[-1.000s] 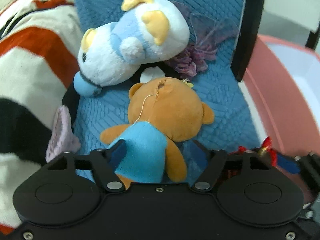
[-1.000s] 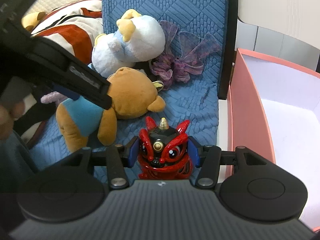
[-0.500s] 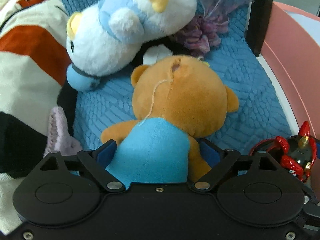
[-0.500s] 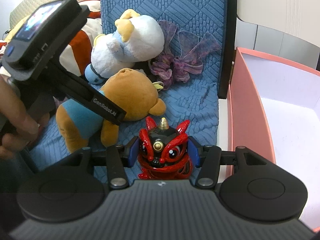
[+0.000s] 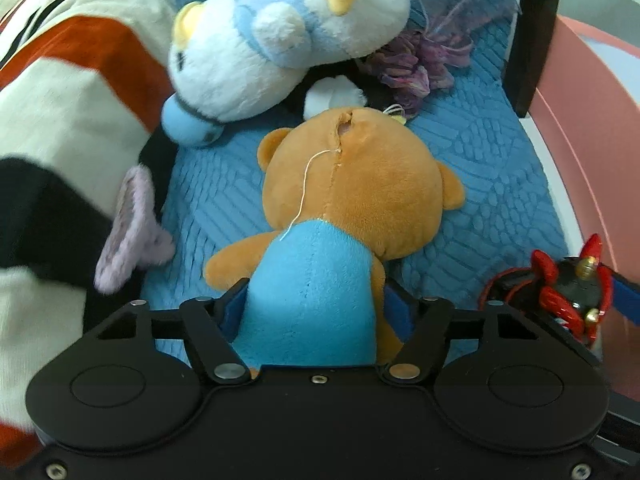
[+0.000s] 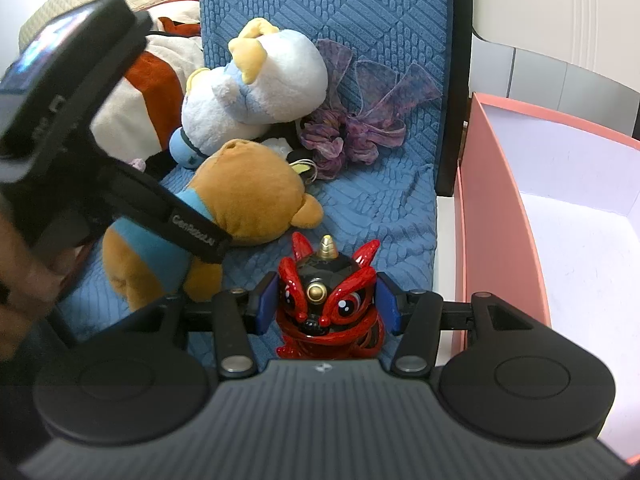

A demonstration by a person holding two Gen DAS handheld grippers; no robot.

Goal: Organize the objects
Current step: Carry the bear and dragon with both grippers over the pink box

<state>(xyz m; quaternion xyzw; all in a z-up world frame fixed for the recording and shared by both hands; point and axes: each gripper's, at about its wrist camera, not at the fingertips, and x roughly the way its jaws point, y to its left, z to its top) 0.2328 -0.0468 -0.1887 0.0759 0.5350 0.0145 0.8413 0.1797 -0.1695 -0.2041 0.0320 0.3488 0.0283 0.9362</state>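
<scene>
Quilted blue seat cushion (image 6: 384, 208) carries everything. Far left I see a striped fuzzy blanket (image 5: 68, 92), then a white-and-blue plush (image 5: 280, 40) lying over a crinkled purple scrunchie (image 6: 348, 140). My left gripper (image 5: 316, 312) has its jaws clamped on the brown teddy bear (image 5: 352, 184), at its soft blue shirt. Right gripper (image 6: 326, 304) jaws grip the glossy red lion figurine (image 6: 328, 304). Pink box (image 6: 496, 220) sits right.

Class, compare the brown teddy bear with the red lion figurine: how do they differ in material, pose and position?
The teddy bear is soft plush; the lion figurine is hard and glossy. The bear lies face down; the figurine stands upright. Both sit on the blue cushion, each between a gripper's fingers.
</scene>
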